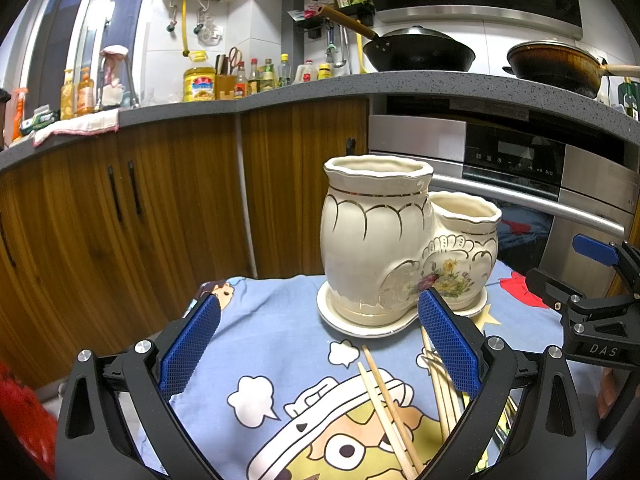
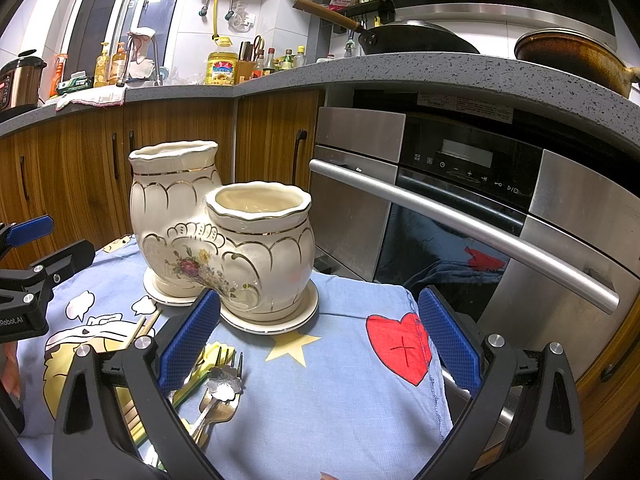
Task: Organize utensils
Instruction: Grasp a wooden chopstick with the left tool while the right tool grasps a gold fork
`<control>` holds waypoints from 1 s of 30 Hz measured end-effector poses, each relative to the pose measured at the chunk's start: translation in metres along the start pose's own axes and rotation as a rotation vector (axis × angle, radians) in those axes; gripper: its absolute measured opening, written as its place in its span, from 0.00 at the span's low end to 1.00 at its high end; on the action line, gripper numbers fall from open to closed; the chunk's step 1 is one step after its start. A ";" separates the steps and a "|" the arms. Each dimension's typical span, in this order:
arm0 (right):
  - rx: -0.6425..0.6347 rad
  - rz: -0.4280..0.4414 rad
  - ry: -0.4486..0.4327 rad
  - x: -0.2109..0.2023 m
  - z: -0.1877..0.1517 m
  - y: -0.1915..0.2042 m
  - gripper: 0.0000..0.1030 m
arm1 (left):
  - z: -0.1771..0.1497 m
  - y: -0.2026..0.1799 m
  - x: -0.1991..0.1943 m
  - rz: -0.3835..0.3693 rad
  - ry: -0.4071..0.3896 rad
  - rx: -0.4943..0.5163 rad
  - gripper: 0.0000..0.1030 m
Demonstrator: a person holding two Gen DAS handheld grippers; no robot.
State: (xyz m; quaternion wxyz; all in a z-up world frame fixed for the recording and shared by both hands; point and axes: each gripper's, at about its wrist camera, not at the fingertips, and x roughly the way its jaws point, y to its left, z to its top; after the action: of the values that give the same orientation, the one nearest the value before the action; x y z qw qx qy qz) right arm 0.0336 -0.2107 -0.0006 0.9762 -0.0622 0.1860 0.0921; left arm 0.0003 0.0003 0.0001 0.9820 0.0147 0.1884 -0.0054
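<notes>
Low table draped in a blue cartoon-print cloth [image 1: 280, 320], kitchen cabinets and a steel oven [image 2: 460, 208] behind. Cream ceramic utensil holder [image 1: 384, 240], two joined pots, tall one and short one, gold trim and a flower motif, stands upright on its matching saucer [image 1: 360, 326] toward the far edge of the cloth; both pots look empty from what the rims show. Left gripper [image 1: 318, 344]: jaws spread wide, nothing between the blue pads. Holder sits just beyond its fingertips, the right-hand pad overlapping the saucer's rim in view; touching or not, cannot tell. Wooden chopsticks [image 1: 384, 396] lie flat on the cloth between the left fingers, running toward the camera; a second bundle of pale sticks [image 1: 440, 384] lies beside and partly under the right-hand finger. Right gripper [image 2: 320, 344]: also wide open and empty, held over the cloth near a red heart print [image 2: 400, 344]. Metal forks and spoons [image 2: 220, 392] lie in a loose heap just inside its left-hand finger, with something yellow-green [image 2: 200, 376] underneath, partly hidden. Holder's short pot stands nearest this gripper, just ahead of the left pad.
</notes>
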 end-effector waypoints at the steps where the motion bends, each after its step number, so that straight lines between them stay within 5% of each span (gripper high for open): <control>1: 0.000 0.000 0.000 0.000 0.000 0.000 0.95 | 0.000 0.000 0.000 0.001 0.001 -0.001 0.95; 7: 0.001 0.002 0.002 -0.003 0.004 -0.004 0.95 | -0.008 -0.008 0.005 0.008 0.053 0.012 0.95; 15: -0.001 0.004 0.012 0.005 -0.004 0.002 0.95 | -0.033 -0.024 0.033 0.091 0.336 0.153 0.95; 30: 0.006 0.016 0.017 0.001 0.000 -0.001 0.95 | -0.052 -0.028 0.027 0.050 0.472 0.166 0.95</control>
State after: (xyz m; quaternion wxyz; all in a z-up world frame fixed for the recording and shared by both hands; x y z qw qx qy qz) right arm 0.0349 -0.2116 -0.0008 0.9740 -0.0586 0.1953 0.0987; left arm 0.0054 -0.0261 -0.0589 0.9060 0.1010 0.4111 0.0069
